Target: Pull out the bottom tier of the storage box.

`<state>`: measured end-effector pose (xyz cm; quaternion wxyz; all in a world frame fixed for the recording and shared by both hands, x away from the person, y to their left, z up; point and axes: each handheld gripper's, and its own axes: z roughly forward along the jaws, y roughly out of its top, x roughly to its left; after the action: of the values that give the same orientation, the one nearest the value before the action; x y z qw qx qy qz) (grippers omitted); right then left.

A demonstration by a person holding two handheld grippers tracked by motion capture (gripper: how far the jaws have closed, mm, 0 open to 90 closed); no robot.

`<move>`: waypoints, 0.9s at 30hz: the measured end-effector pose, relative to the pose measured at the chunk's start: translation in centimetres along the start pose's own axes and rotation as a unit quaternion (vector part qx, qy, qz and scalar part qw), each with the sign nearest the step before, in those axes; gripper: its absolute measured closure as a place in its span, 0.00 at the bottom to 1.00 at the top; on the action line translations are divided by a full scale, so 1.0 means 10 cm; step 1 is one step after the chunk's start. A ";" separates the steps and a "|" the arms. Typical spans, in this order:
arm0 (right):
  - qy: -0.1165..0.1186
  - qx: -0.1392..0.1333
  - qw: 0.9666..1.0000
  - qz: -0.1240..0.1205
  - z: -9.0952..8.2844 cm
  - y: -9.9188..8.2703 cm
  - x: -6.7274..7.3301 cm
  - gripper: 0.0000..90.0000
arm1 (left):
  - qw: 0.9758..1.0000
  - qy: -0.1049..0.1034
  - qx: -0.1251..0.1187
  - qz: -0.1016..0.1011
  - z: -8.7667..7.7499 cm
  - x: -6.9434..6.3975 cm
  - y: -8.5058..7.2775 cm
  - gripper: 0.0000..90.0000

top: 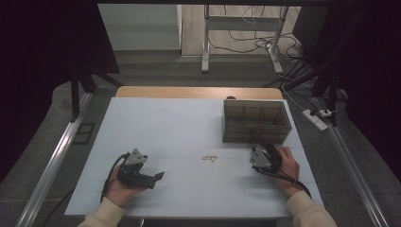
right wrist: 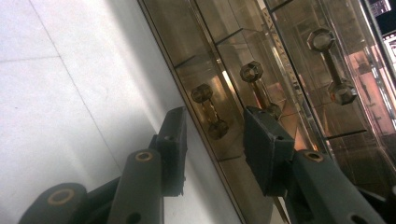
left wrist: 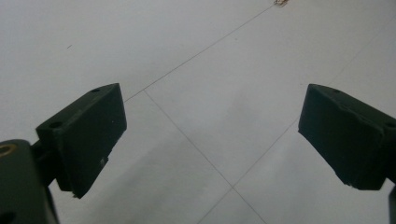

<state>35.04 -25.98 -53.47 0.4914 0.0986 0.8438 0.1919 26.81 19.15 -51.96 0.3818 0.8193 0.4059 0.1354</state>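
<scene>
At the lower middle of the right gripper view, the right gripper (right wrist: 212, 149), jaws partly apart and empty, straddles the clear compartment box's (right wrist: 187, 60) near wall, with a small brass dumbbell (right wrist: 210, 114) lying lengthwise just beyond.

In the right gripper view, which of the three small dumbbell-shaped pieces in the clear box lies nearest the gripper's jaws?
The lowest, leftmost dumbbell piece, seen through the box wall between the right gripper jaws. The other two lie higher and farther right.

That little pale thing (top: 209, 158) mid-surface is way too small to make out, and in the left gripper view the top edge chops it off (left wrist: 280, 2).
</scene>
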 end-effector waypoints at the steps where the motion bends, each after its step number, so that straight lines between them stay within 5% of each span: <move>1: 0.002 0.002 1.000 -0.001 0.00 0.00 0.00 0.67 | 1.000 0.001 0.000 0.000 0.00 0.00 0.00 0.08; 27: -0.008 0.009 1.000 -0.018 0.09 0.00 0.02 0.75 | 1.000 0.001 -0.001 0.001 -0.01 0.00 0.00 0.08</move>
<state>35.76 -25.72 -54.06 0.5008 0.0896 0.8431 0.1743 26.78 19.23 -51.93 0.3818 0.8191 0.4056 0.1370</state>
